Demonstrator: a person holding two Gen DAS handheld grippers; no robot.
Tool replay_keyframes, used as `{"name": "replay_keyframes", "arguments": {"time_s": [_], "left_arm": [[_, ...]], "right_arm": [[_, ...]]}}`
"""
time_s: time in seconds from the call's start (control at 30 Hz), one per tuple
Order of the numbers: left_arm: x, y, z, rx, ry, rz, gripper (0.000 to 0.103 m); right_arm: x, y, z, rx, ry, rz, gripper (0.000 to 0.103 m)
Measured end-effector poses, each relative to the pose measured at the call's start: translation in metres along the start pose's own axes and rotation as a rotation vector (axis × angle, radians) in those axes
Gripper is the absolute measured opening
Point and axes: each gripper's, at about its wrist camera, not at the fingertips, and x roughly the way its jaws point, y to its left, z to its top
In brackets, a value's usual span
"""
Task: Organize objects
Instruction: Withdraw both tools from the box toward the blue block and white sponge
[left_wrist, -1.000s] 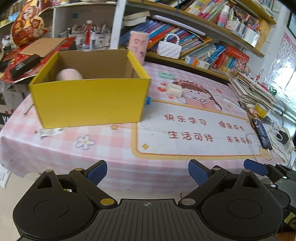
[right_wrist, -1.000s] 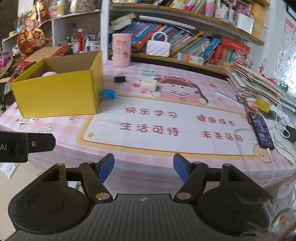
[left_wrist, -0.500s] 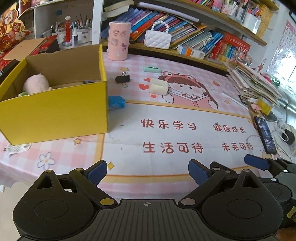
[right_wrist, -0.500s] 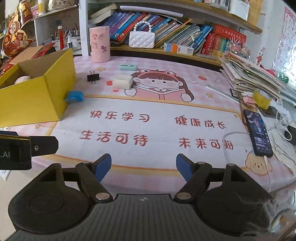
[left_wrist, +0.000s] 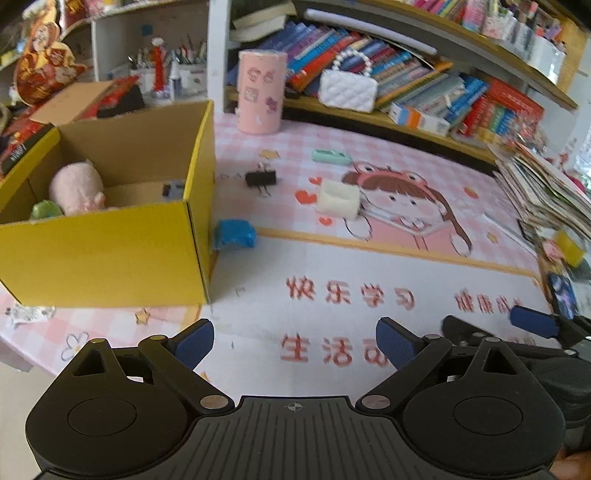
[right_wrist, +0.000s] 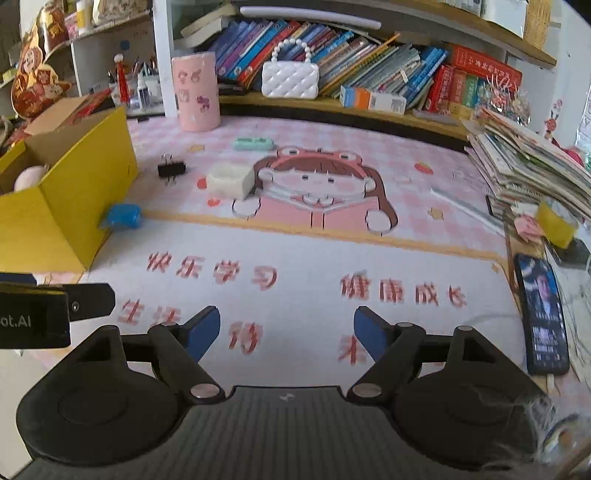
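bookshelf behind | pink desk mat (daylit) | white wall

One yellow cardboard box, holding one pink plush toy and one green item. Loose on the mat: one blue object, one black binder clip, one cream block, one mint-green case. One pink cylinder, one white quilted purse, one phone, two grippers.

Pink cartoon-print table — yellow box, blue block, black binder clip, white block, pink canister
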Motion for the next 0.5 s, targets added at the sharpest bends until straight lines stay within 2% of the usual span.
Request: {"name": "replay_keyframes", "arguments": {"time_s": [0.13,0.2,0.37,0.5], "left_arm": [[0.007,-0.005,0.008,-0.003,-0.061,0.057,0.094],[0.011,-0.006,0.013,-0.009,-0.091,0.074,0.088],[0.026,-0.001,0.019,-0.027,-0.121,0.120,0.063],[0.038,0.007,0.023,-0.054,-0.125,0.134,0.054]], "right_arm": [[0.010,-0.014,0.014,0.020,-0.034,0.001,0.079],[0.014,-0.021,0.019,0.032,-0.043,0.002,0.079],[0.025,-0.028,0.030,0.023,-0.057,0.021,0.079],[0.031,-0.028,0.036,-0.008,-0.069,0.046,0.079]]}}
